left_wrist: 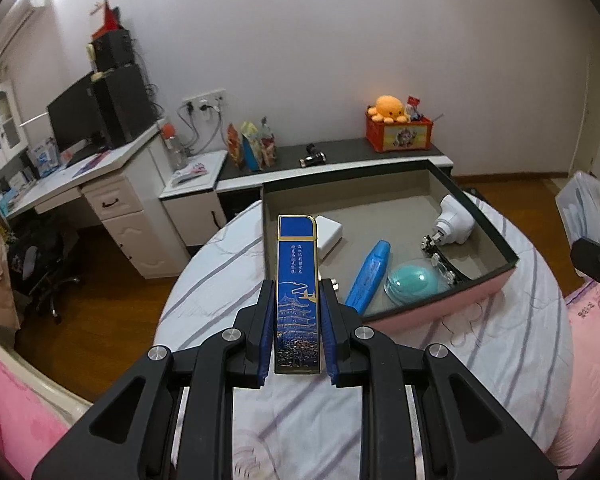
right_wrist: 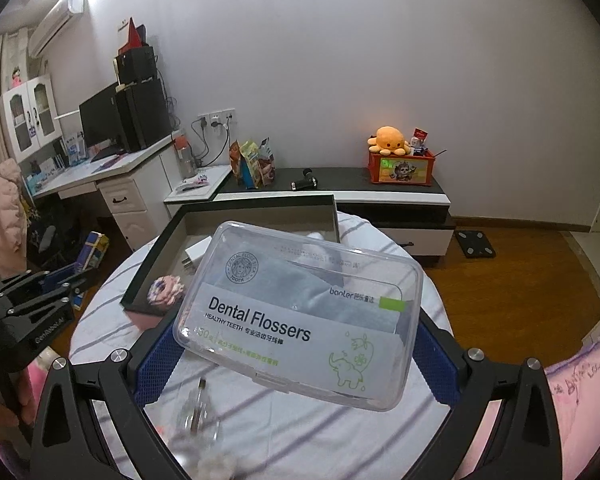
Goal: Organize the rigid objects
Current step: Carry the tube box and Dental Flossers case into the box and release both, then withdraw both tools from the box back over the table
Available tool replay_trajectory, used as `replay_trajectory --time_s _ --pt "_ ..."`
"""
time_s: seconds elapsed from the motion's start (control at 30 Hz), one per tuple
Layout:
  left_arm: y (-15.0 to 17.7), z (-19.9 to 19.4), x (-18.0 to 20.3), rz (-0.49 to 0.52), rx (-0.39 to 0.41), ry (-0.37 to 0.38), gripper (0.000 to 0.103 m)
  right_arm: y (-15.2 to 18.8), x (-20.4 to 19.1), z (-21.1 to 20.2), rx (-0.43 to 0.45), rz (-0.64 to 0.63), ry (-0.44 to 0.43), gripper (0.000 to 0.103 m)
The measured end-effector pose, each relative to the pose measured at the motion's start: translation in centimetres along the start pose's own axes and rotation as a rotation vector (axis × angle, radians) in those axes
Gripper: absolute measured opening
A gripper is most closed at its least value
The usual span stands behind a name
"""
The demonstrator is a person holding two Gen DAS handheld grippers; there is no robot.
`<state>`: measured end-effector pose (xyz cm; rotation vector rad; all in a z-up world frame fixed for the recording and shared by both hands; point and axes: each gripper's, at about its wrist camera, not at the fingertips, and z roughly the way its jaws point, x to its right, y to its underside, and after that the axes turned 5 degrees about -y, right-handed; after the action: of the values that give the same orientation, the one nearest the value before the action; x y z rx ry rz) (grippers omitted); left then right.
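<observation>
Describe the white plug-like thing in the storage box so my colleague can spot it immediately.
Find the open pink-sided box on the striped round table. Along its right inner wall lies the white plug adapter, metal prongs pointing down-left. It is the only rounded white item there; the other white piece, a flat charger block, sits far left.

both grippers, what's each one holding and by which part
The left gripper clamps the slim blue box by its long side faces at the near end. The right gripper holds the dental flossers box by its short ends.

Floss box (right_wrist: 300, 316) hides most of storage box (right_wrist: 256, 210) interior; glass item (right_wrist: 198, 420) below floss box blurred, unidentifiable.
</observation>
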<state>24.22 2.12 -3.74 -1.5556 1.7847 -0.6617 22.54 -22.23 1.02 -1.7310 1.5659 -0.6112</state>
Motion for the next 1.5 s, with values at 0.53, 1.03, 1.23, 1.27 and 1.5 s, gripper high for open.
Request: replay_trajectory --time_s 0.53,1.03,1.23,1.27,1.5 --pt "-2.2 11.1 1.7 0.052 -0.143 0.009 0.021 -2.4 -1.7 13.0 -0.186 -0.126 -0.044 0.101" --pt "-2.2 12.2 1.3 0.036 -0.167 -0.022 0.102 -2.0 0.5 15.9 -0.302 -0.031 -0.014 0.103" --pt "-2.3 12.0 1.7 0.045 -0.163 -0.017 0.102 -2.1 0.2 15.8 -0.294 -0.043 -0.009 0.103" --pt "-2.3 12.0 1.7 0.044 -0.164 -0.018 0.102 -2.1 0.2 15.8 -0.295 -0.042 -0.011 0.103" --pt "-2.4 10.5 1.6 0.031 -0.158 -0.025 0.102 -2.2 0.2 14.6 -0.286 -0.026 -0.004 0.103"
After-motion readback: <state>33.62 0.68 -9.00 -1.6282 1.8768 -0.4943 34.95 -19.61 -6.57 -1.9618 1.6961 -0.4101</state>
